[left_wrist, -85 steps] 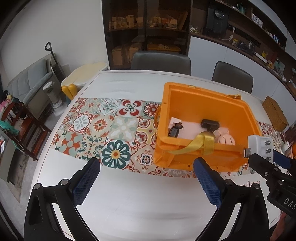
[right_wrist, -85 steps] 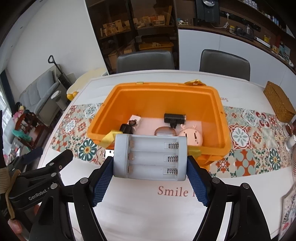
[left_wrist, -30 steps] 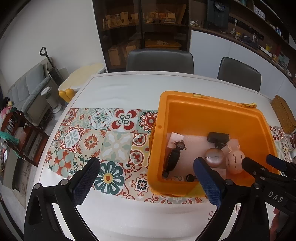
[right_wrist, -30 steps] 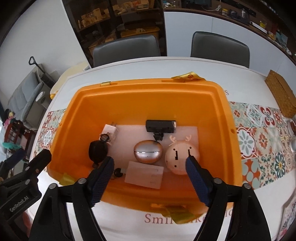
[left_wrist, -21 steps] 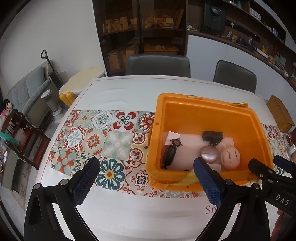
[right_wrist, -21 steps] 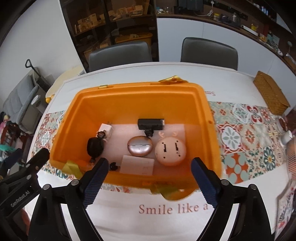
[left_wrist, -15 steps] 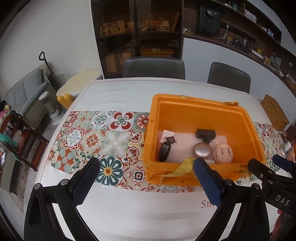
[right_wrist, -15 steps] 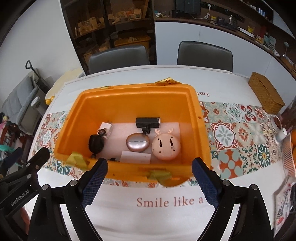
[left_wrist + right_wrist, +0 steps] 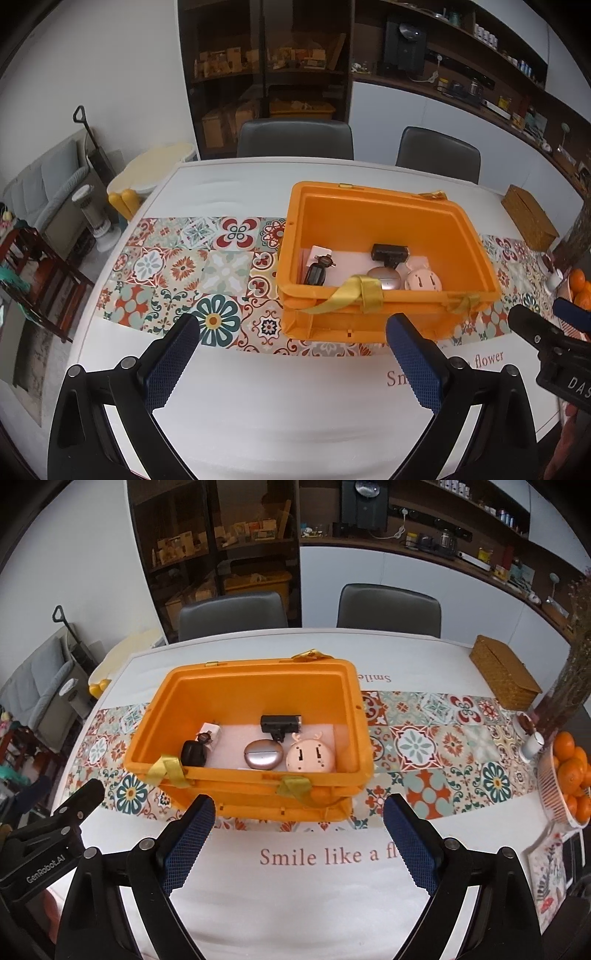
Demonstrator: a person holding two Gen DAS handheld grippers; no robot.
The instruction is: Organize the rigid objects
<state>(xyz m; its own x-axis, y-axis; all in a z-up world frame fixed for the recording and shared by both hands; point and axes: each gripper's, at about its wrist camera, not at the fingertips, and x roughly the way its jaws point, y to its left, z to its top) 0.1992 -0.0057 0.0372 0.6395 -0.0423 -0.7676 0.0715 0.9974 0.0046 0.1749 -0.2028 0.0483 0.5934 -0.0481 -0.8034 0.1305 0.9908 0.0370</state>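
Observation:
An orange bin (image 9: 258,775) stands on the patterned table runner, with yellow straps over its near rim. Inside lie a black clip-on device (image 9: 280,723), a round metallic case (image 9: 263,754), a pink deer-faced disc (image 9: 311,757), a black oval object (image 9: 193,753) and a white plug (image 9: 211,732). My right gripper (image 9: 299,805) hovers before the bin's near wall, open and empty. My left gripper (image 9: 291,325) is also open and empty, in front of the bin (image 9: 388,295) on its left side. The near wall hides the bin's front floor.
A wicker box (image 9: 504,672) sits at the back right. A white cup (image 9: 532,746) and a basket of oranges (image 9: 569,775) stand at the right edge, by a vase of dried branches. Two grey chairs stand behind the table.
Both grippers have drawn back and up from the bin, which now looks smaller and farther. The white battery holder the right gripper held earlier is now hidden in the bin.

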